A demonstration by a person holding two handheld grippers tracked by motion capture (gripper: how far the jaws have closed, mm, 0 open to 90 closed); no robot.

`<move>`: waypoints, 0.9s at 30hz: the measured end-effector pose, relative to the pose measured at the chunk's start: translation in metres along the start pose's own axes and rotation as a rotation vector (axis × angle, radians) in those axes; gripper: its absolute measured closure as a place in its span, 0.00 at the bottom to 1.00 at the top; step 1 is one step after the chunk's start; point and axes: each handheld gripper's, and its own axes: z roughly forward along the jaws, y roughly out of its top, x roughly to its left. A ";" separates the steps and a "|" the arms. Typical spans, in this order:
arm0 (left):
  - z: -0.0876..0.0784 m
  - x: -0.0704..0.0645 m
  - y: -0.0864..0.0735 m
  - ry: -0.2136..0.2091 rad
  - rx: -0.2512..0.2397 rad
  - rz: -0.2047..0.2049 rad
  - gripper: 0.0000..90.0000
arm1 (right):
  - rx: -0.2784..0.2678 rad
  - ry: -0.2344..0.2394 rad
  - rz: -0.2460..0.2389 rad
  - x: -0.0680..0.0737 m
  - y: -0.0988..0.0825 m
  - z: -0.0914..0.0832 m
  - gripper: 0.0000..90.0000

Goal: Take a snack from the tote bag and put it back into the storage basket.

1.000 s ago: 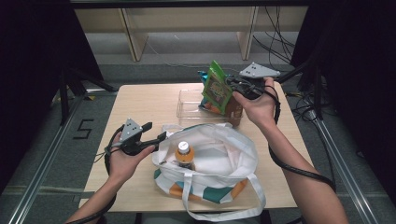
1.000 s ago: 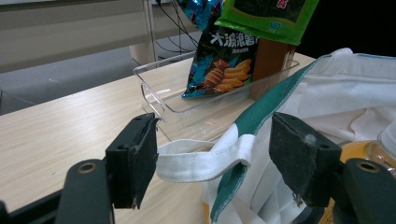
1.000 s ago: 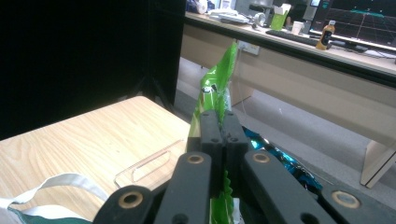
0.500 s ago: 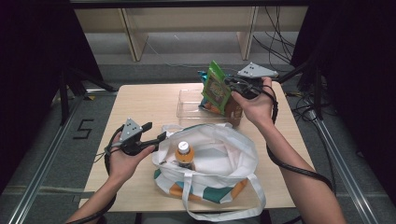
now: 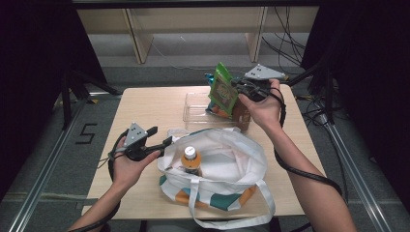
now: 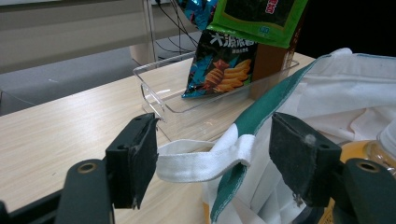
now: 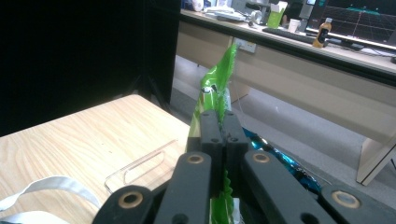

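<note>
Green snack packet [image 5: 223, 92] was the thing in hand: our right claw [image 5: 234, 86] had its jaws pressed fully together on the packet's edge and held it upright above the clear tray [image 5: 193, 112], at the far side of the white tote bag [image 5: 227, 159]. Compared with one second before, almost nothing had changed: the packet hung at the same place over the tray, and neither hand had shifted. We judged that the lift out of the tray was finished and that the carry toward the bag was not yet begun.

Our left claw [image 6: 212, 156] stood wide open at the near-left rim of the bag, with the bag's white strap [image 6: 201, 158] lying between the jaws but not pinched. A bottle [image 5: 191, 159] already stood inside the bag. A blue chip packet [image 6: 222, 63] remained in the tray.
</note>
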 end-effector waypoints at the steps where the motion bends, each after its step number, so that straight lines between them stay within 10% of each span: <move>1: 0.000 0.000 0.000 0.000 0.000 -0.002 0.36 | 0.005 0.006 0.021 0.001 0.000 0.000 1.00; 27: 0.000 -0.001 0.000 0.004 0.005 0.002 0.36 | 0.022 -0.008 -0.005 -0.002 -0.007 0.012 1.00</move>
